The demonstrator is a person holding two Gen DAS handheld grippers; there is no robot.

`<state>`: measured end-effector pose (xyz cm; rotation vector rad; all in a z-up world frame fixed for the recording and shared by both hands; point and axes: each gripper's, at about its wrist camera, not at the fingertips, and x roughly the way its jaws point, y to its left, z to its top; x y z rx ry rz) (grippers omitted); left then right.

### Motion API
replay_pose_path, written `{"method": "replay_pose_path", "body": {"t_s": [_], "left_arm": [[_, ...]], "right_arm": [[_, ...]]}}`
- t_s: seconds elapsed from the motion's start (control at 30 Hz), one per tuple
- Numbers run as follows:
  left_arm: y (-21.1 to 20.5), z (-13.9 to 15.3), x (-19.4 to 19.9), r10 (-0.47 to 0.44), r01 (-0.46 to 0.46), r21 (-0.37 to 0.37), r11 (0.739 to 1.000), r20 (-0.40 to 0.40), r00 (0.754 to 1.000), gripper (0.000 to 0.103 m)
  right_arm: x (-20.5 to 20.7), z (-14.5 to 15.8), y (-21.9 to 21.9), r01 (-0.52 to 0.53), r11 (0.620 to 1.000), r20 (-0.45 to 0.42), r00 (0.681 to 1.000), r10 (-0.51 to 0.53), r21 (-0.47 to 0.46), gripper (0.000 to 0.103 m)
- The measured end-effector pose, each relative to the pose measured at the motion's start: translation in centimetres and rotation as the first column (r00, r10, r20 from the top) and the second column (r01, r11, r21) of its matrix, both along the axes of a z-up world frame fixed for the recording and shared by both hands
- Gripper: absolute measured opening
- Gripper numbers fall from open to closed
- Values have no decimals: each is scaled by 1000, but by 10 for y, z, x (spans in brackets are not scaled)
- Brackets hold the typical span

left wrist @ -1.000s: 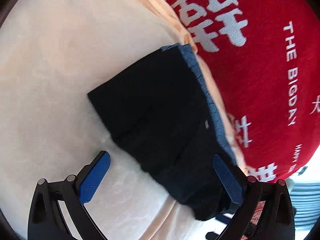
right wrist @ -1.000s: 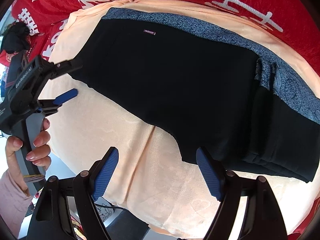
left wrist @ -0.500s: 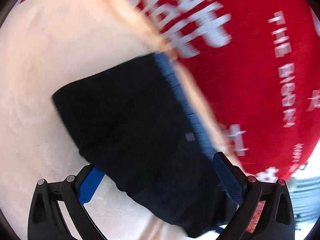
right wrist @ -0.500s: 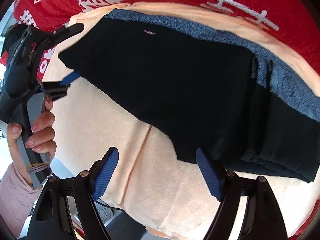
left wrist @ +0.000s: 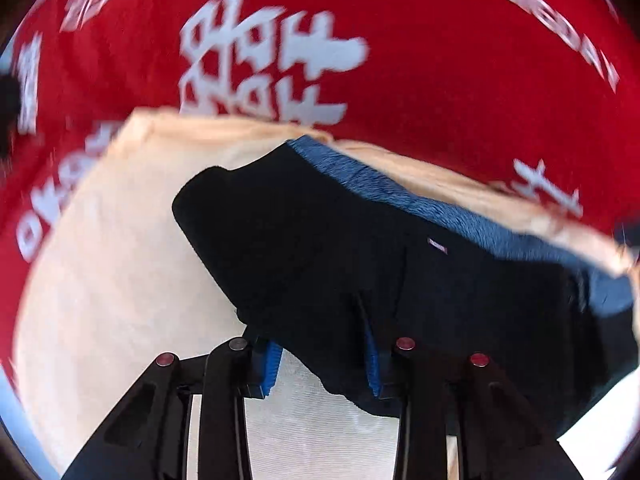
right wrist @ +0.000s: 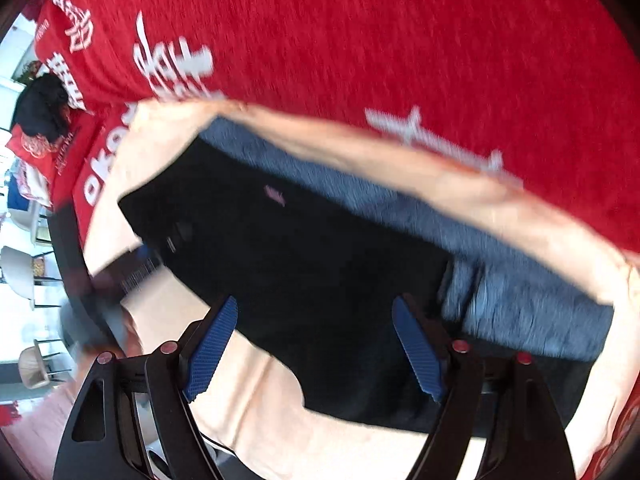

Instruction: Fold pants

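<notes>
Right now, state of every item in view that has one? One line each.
pants: black, folded, lying on the peach cloth, near edge between the left jaws
left gripper: jaws closing on the pants' edge
right gripper: jaws open, over the pants, gripping nothing
peach cloth: spread flat over the red cloth
red cloth: spread out, white lettering up

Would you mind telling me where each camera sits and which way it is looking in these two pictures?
Left wrist: rides on the left gripper, looking steeply down; its jaws are closing with the black pants between them.
Right wrist: rides on the right gripper, looking steeply down; its blue pads stand open over the pants' edge.
Shared: the pants, the peach cloth beneath, the red printed cloth behind.
</notes>
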<state>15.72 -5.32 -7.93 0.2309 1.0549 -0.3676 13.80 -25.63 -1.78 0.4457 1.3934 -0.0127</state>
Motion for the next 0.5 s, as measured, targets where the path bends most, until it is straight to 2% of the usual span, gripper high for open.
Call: {"method": "replay_pose_path", "body": {"t_s": [0.13,0.23,0.4,0.5], "left_arm": [[-20,0,-14,-99,89,118,989,82,992,35],[-25,2,-23,-165,142,176,974,128,978,35],[-25,4,-32,-219,180,226,957,165,962,35],[-25,5,-32,-224,183,229,956,170,960,35]], "right_arm": [[46,2,12,-53,994,-40,998,57,91,83],[85,-4,43,-146,979,-90,983,160,139,83],[135,-7,102,-312,934,-118,935,334,172,83],[157,-23,140,-407,895,-177,882,437,182,83]]}}
